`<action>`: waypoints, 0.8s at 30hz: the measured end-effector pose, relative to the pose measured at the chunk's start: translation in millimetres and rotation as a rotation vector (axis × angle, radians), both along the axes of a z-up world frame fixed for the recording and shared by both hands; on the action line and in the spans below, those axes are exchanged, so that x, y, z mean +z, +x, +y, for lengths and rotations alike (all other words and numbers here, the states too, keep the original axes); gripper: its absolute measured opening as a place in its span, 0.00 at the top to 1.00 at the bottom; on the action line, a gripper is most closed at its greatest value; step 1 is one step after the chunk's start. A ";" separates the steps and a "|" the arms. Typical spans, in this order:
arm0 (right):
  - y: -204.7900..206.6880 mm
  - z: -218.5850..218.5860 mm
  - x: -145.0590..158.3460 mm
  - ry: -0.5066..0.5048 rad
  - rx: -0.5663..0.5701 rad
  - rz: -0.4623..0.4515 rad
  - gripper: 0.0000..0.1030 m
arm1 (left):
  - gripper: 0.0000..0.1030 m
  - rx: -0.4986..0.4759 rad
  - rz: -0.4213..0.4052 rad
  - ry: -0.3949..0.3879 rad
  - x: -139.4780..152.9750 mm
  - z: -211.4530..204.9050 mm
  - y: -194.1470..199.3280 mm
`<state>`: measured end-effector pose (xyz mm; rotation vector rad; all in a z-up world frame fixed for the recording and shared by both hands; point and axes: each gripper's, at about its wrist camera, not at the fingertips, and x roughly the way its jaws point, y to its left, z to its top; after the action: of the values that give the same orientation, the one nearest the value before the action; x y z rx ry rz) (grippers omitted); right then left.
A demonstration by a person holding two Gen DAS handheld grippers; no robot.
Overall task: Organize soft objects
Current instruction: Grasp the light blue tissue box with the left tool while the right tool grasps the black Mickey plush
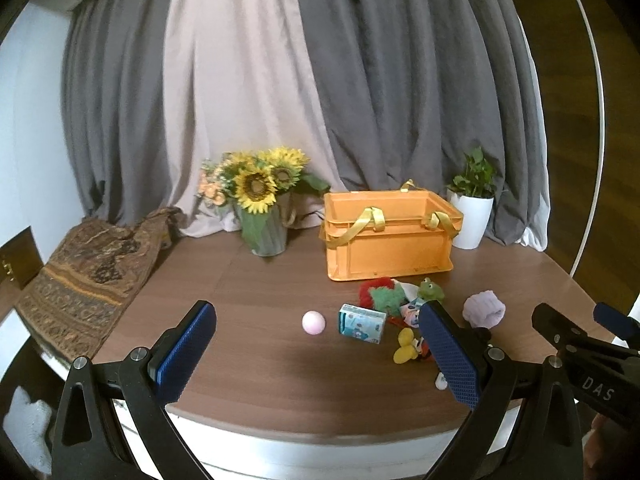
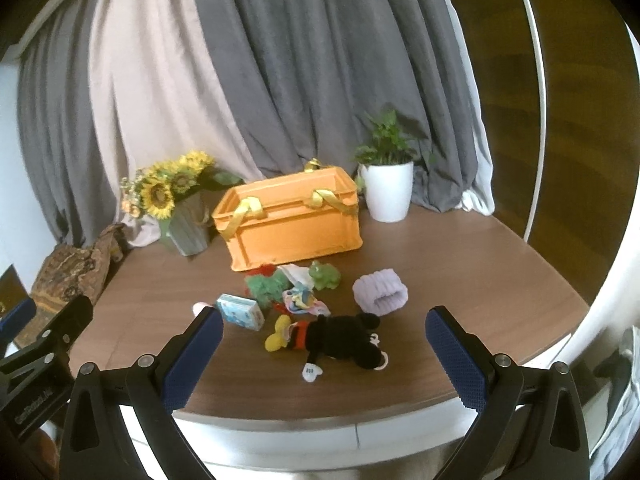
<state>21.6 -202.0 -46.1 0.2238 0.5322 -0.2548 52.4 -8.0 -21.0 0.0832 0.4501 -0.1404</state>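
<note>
An orange crate (image 1: 388,240) (image 2: 290,224) with yellow strap handles stands at the back of the round wooden table. In front of it lie soft toys: a green frog (image 2: 325,275), a green and red plush (image 1: 380,296), a lilac rolled cloth (image 2: 381,294) (image 1: 484,310), a black mouse plush (image 2: 340,342), a pink ball (image 1: 313,322) and a small blue printed box (image 1: 362,323) (image 2: 240,312). My left gripper (image 1: 320,356) is open above the table's near edge, facing the ball. My right gripper (image 2: 324,360) is open too, with the mouse plush lying between and beyond its fingers.
A vase of sunflowers (image 1: 264,200) stands left of the crate and a white potted plant (image 2: 390,188) right of it. A patterned brown cloth (image 1: 84,284) drapes over the table's left edge. Grey and beige curtains hang behind.
</note>
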 end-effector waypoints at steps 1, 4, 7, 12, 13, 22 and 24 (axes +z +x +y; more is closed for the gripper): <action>4.7 -0.3 -2.7 0.004 -0.008 0.013 0.00 | 0.00 -0.013 0.006 -0.001 -2.3 0.0 5.0; 19.0 -2.0 -12.2 0.009 -0.038 0.047 0.00 | 0.00 -0.055 0.028 0.003 -9.8 -4.6 26.5; 32.2 -6.4 -22.0 0.035 -0.077 0.077 0.00 | 0.00 -0.081 0.045 0.006 -18.5 -9.1 45.5; 50.9 -9.7 -37.4 0.062 -0.124 0.118 0.00 | 0.00 -0.128 0.098 0.010 -37.4 -14.7 76.9; 54.8 -10.3 -41.3 0.066 -0.133 0.126 0.00 | 0.00 -0.135 0.110 0.015 -42.1 -16.4 83.3; 82.7 -17.9 -71.9 0.104 -0.204 0.187 0.01 | 0.00 -0.211 0.194 0.030 -79.4 -32.7 129.8; 88.0 -20.0 -77.6 0.107 -0.215 0.193 0.01 | 0.00 -0.222 0.205 0.038 -86.9 -37.0 136.8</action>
<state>109.6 -222.0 -123.7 0.3635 0.7152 -0.4608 189.2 -45.0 -107.9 0.1572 0.6480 -0.3606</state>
